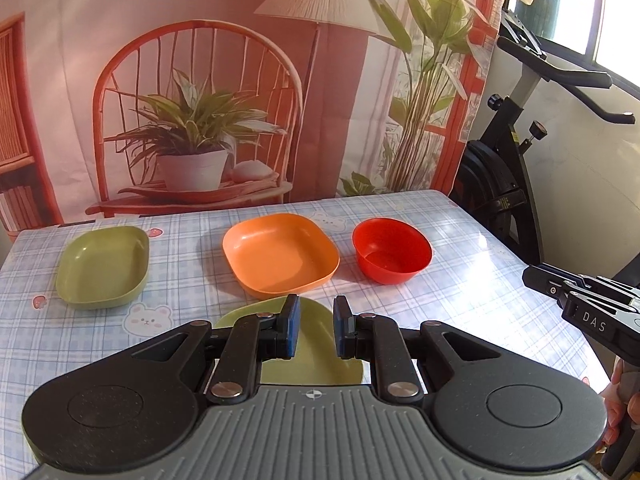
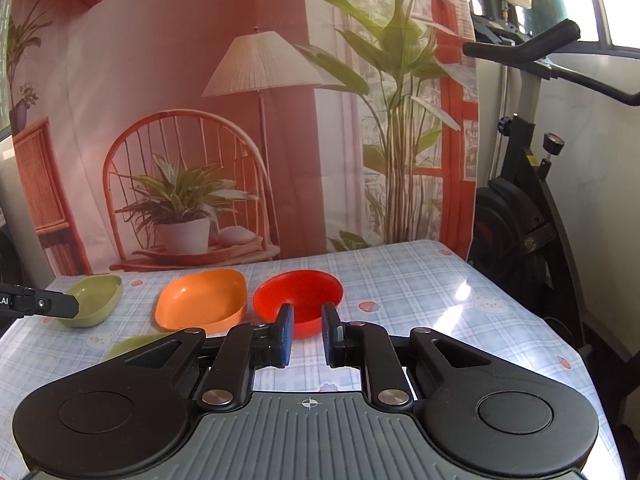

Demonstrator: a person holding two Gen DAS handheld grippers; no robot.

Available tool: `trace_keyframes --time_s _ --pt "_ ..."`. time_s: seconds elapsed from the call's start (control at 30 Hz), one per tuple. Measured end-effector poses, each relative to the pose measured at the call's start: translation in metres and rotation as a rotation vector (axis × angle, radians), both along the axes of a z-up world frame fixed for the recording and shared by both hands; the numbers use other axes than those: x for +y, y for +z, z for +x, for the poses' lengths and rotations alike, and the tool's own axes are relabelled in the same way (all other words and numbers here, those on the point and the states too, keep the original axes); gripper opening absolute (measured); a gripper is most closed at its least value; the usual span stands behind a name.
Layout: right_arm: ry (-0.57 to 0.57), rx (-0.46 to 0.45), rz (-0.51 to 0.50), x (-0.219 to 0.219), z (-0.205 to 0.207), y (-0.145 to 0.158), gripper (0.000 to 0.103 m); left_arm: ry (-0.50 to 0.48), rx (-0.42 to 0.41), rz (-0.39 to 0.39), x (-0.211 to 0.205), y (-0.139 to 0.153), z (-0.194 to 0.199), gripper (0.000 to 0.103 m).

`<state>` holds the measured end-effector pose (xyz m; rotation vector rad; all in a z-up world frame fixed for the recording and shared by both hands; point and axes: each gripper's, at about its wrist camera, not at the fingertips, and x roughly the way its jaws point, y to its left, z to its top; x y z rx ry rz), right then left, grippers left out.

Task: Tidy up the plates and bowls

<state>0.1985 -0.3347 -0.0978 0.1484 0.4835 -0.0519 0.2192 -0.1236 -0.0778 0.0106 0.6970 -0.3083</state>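
**On the checked tablecloth: four dishes, both grippers empty**

Across the far half of the table (image 1: 460, 280), which wears a pale blue plaid cloth printed with little bears and strawberries, three dishes stand in a row, each apart from the next. At the left sits a green square bowl (image 1: 103, 266); in the middle an orange square bowl (image 1: 280, 254); just to its right a round red bowl (image 1: 391, 255). All three are upright and hold nothing. Nearer the camera, a flat light-green plate (image 1: 316, 354) lies on the cloth, largely hidden beneath the left gripper (image 1: 316, 330).

That left gripper hangs above the plate with its blue-padded fingers (image 1: 291, 330) drawn close together, a narrow gap between them and nothing in it. Its jaws touch no dish.

From the right wrist view, the right gripper (image 2: 306, 334) points toward the red bowl (image 2: 298, 298), which shows through the slim gap between its fingers but lies beyond them, untouched. Its jaws are likewise nearly closed and empty. The right gripper's black body also enters the left view at the right edge (image 1: 584, 304), with part of a hand (image 1: 618, 412) on its handle below.

Behind the table hangs a printed backdrop (image 1: 200, 80) of a rattan chair, potted plant and lamp; an exercise bike (image 1: 504, 168) stands to the right.
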Motion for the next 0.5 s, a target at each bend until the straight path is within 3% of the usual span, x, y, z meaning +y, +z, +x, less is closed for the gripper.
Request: trace_keyframes --time_s 0.17,0.33,0.4,0.5 --pt "-0.005 0.018 0.021 -0.013 0.030 -0.018 0.016 -0.045 -0.004 0.009 -0.030 -0.008 0.033 0.019" --pt "0.037 0.014 0.027 -0.022 0.065 -0.035 0.019 -0.070 0.058 -0.081 -0.060 -0.025 0.074 0.024" --pt "0.038 0.033 0.045 -0.028 0.084 -0.045 0.019 -0.063 0.055 -0.074 -0.072 -0.034 0.088 0.031" --pt "0.033 0.051 0.076 -0.037 0.106 -0.060 0.019 -0.044 0.073 -0.047 -0.086 -0.048 0.109 0.032"
